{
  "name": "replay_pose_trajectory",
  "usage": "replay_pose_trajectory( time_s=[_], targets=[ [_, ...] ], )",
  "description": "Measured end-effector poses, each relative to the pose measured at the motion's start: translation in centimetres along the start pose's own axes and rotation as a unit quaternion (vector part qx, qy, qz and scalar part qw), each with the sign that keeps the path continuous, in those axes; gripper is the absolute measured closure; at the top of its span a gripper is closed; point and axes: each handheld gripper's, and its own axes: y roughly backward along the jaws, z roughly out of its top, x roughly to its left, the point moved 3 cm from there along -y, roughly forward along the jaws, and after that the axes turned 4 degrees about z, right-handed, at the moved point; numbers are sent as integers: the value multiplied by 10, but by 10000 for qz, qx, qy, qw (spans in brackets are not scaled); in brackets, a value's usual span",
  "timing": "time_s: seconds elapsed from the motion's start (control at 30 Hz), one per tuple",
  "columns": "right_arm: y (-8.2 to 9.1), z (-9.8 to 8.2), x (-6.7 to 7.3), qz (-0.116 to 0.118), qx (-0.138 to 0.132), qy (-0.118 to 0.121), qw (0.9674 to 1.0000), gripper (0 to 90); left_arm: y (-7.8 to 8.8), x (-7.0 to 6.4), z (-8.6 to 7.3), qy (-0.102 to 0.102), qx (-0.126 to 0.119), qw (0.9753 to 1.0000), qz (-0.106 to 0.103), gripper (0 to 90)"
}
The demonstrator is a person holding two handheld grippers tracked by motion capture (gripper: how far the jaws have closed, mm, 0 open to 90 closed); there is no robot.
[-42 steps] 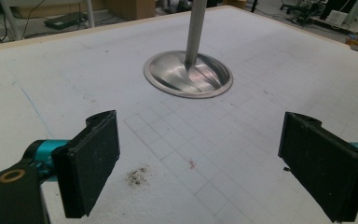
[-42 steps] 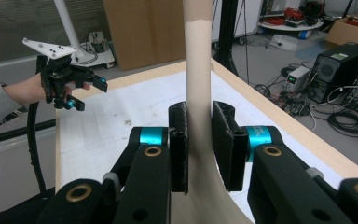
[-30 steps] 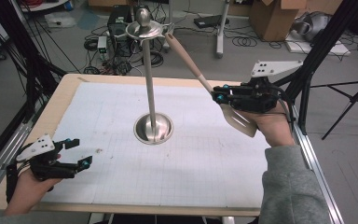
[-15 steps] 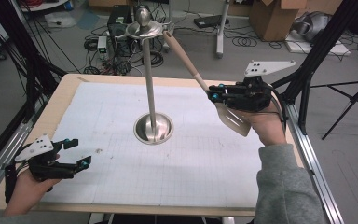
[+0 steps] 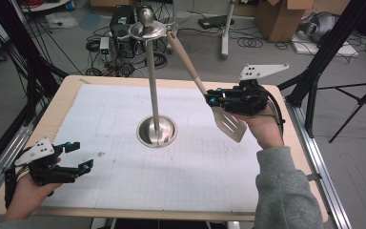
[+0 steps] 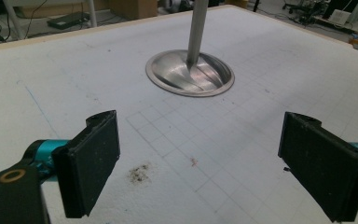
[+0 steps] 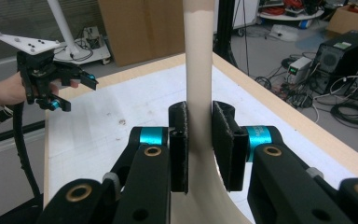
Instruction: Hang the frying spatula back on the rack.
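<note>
Writing: none legible on any item; the white mat (image 5: 124, 124) covering the wooden table (image 5: 295, 143) carries only a faint printed grid.

Spatula (image 5: 228, 121), beige, one piece: long tapering handle widening to a flat slotted blade. Held tilted above the right half of the table, blade low and near the person, handle rising up and away so its tip meets the rim of the dish atop the stand. In the right gripper view the handle (image 7: 199, 70) passes upright between the two black pads.

Right gripper (image 5: 213, 100): jaws clamped on the spatula at the neck just above the blade, pads pressed to both sides.

Left gripper (image 5: 80, 155): jaws spread wide, nothing between them, low over the table's near left corner, well apart from the stand.

Stand (image 5: 153, 86), polished metal: round dished base (image 6: 189, 73) on the mat's centre, slim upright pole, small dish and knob on top.

Surroundings: small dark smudge (image 6: 139, 173) on the mat between the left jaws; cardboard boxes (image 5: 279, 16), computer tower (image 7: 342, 58) and coiled cables on the floor beyond.
</note>
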Motion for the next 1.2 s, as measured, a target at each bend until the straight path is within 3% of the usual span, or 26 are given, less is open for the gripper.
replay_pose_trajectory(
  time_s=[1.2],
  targets=[
    [-44,-6,-4,38,284,14,9996,773,7,-1,-1,-59,-30,10000,62,131]
  ],
)
